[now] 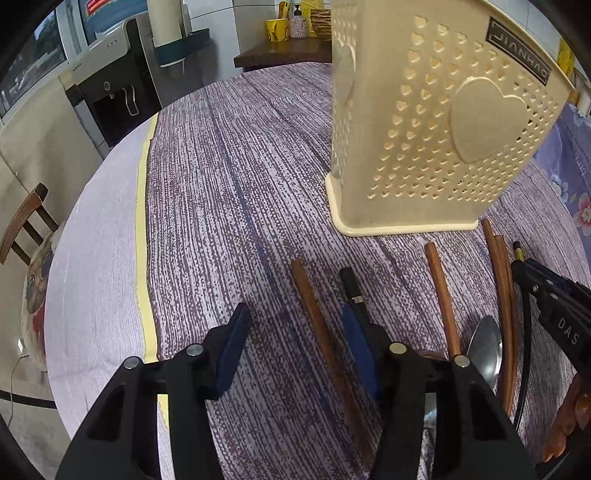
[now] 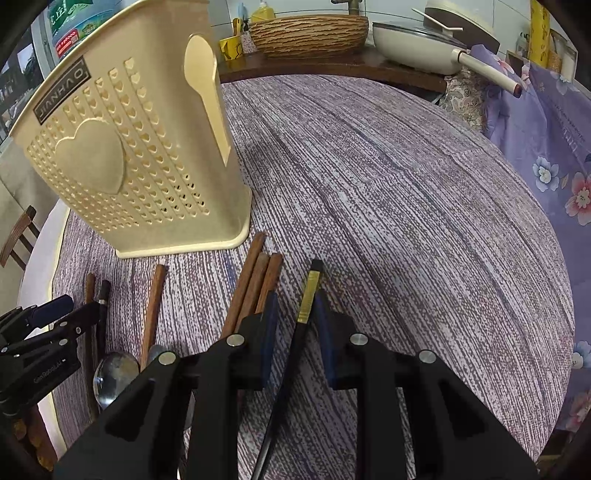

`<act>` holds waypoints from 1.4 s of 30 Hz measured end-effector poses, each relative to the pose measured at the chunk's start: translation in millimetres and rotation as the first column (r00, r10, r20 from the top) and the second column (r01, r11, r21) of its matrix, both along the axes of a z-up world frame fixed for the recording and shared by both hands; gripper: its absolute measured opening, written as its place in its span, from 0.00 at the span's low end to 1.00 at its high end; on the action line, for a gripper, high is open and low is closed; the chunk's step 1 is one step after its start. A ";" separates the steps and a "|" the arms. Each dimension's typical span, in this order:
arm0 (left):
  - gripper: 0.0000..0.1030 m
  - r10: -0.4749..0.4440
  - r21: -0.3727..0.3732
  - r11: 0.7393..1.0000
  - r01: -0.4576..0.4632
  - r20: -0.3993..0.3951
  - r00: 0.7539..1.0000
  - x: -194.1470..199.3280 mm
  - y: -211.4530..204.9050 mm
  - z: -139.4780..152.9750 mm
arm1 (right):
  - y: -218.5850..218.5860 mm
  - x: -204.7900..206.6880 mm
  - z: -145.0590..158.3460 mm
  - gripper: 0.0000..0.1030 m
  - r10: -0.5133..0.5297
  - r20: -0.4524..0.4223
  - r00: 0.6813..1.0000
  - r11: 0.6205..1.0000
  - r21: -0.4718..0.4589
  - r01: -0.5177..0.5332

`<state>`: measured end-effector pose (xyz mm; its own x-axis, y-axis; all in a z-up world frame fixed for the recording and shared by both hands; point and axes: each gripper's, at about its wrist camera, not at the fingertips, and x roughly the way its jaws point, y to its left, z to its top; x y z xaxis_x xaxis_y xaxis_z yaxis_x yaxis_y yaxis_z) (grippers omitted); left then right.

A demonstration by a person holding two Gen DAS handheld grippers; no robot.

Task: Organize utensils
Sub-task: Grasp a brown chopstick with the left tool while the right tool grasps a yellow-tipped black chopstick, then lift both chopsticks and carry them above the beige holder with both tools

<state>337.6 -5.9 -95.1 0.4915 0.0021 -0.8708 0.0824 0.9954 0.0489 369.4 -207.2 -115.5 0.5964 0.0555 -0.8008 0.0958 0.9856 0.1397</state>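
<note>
A cream perforated utensil holder (image 1: 436, 122) stands upright on the purple tablecloth; it also shows in the right wrist view (image 2: 129, 155). Several brown chopsticks (image 1: 314, 314) (image 2: 255, 284), a black chopstick (image 1: 352, 291), a black-and-gold chopstick (image 2: 308, 299) and a metal spoon (image 1: 485, 347) (image 2: 114, 373) lie in front of it. My left gripper (image 1: 295, 347) is open low over a brown chopstick, with the black chopstick beside its right finger. My right gripper (image 2: 295, 332) is open around the black-and-gold chopstick, apart from it.
The round table's edge (image 1: 92, 258) curves at the left, with a wooden chair (image 1: 22, 221) and a water dispenser (image 1: 110, 92) beyond. A wooden counter (image 2: 332, 66) with a woven basket (image 2: 308, 33) and a white pan (image 2: 417, 44) stands behind. Floral cloth (image 2: 554, 166) hangs at the right.
</note>
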 end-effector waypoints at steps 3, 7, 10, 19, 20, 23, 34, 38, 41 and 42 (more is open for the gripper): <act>0.42 0.004 0.002 1.000 -0.004 0.013 1.000 -2.6 -3.0 -0.2 | 1.6 5.3 -0.1 0.20 -0.009 0.000 1.000 1.000 0.005 0.009; 0.24 0.025 0.009 1.000 -0.025 0.047 0.999 -12.4 -8.0 -0.9 | -1.2 2.2 -0.8 0.11 -0.024 0.010 1.000 1.000 -0.005 0.024; 0.11 0.026 0.036 0.999 -0.028 0.068 0.997 -18.7 -15.2 -1.4 | -6.7 2.0 -0.7 0.11 -0.024 0.012 1.000 1.000 0.013 0.024; 0.08 0.034 0.043 0.998 -0.038 0.087 0.996 -18.2 -16.8 -0.5 | -12.2 2.6 -1.9 0.08 -0.015 0.020 1.000 0.999 0.030 0.014; 0.08 0.035 0.045 0.998 -0.040 0.091 0.995 -17.3 -17.0 -0.7 | -12.2 1.4 -2.1 0.08 -0.013 0.021 1.000 0.999 0.040 0.012; 0.08 0.042 0.022 0.999 -0.045 0.091 0.995 -14.1 -15.0 0.6 | -21.2 3.4 -1.8 0.08 -0.005 0.029 1.000 0.996 0.093 0.002; 0.08 0.060 -0.138 0.990 -0.029 0.222 0.973 -23.9 17.7 63.6 | -57.3 -17.5 45.8 0.08 0.102 0.196 0.975 0.957 0.248 -0.150; 0.08 0.040 -0.160 0.987 0.015 0.332 0.942 -37.9 22.9 108.3 | -63.2 -29.8 79.6 0.08 0.148 0.292 0.945 0.942 0.250 -0.225; 0.08 0.027 -0.150 0.988 0.037 0.408 0.913 -52.3 23.4 136.2 | -61.9 -40.8 104.8 0.08 0.188 0.347 0.919 0.939 0.211 -0.272; 0.08 0.025 -0.147 0.988 0.042 0.427 0.904 -55.0 24.7 142.5 | -62.3 -43.7 110.3 0.08 0.193 0.359 0.913 0.939 0.201 -0.278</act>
<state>282.6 18.8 47.4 0.8152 -0.1170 -0.5672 0.0957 0.9931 -0.0675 325.7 -269.5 -5.2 0.7681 0.3945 -0.5043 -0.2284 0.9046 0.3599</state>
